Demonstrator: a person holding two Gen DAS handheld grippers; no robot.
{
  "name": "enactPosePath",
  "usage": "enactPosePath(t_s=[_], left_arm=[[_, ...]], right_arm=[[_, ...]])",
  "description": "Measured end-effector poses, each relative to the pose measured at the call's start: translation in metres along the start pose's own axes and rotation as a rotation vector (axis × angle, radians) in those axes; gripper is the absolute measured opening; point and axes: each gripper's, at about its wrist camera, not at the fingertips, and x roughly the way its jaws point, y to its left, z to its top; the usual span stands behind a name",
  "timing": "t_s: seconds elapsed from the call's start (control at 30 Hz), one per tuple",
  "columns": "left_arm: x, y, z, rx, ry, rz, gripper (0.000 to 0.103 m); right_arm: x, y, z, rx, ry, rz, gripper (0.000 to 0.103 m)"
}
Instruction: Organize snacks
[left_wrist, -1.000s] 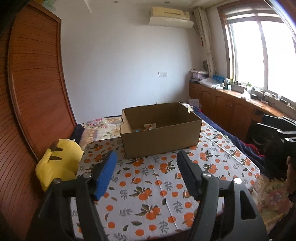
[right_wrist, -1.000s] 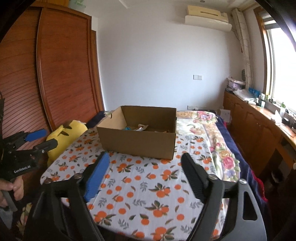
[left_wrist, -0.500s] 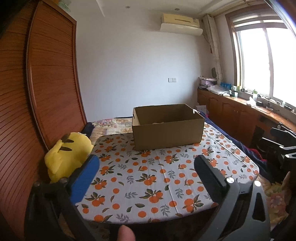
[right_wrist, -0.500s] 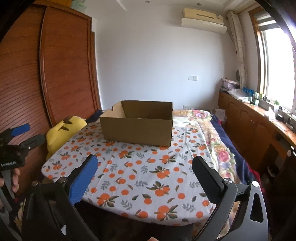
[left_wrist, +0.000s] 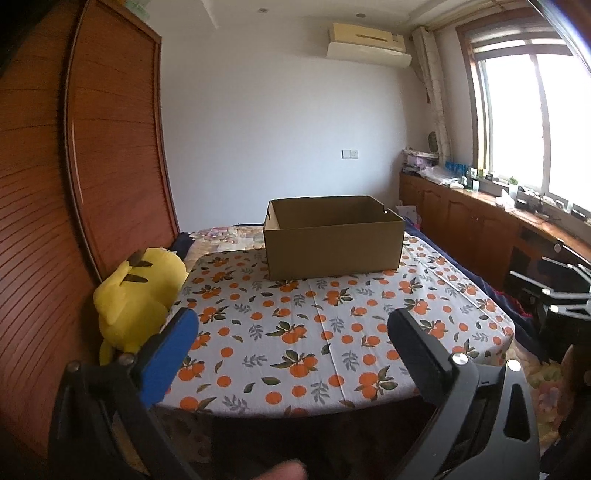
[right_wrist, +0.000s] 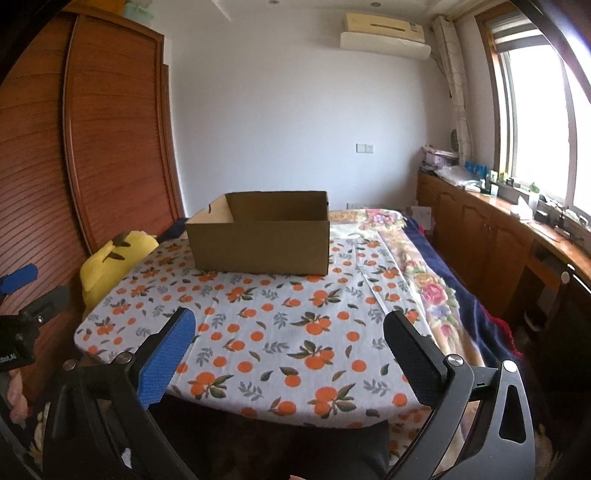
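**Both tools pulled back from box, empty**

Since a second ago I have drawn both tools back and lower; their jaws have just been opening, nothing between them. Left tool (left_wrist: 291, 325) and right tool (right_wrist: 290, 326) now stand spread wide, tilted slightly downward toward the cardboard box (left_wrist: 334, 236) on the orange-print desk (left_wrist: 332, 332). Box interior is hidden from here. No loose snacks visible; sorting appears finished.

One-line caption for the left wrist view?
Open left gripper faces a cardboard box on an orange-print tablecloth.
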Motion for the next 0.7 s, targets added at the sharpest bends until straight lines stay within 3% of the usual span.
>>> enactPosePath(t_s=[0.7], left_arm=[[0.012,0.002,-0.015,-0.017,0.03,0.03,0.103]], right_arm=[[-0.002,0.006,-0.013,0.003,-0.018,-0.048,0.103]])
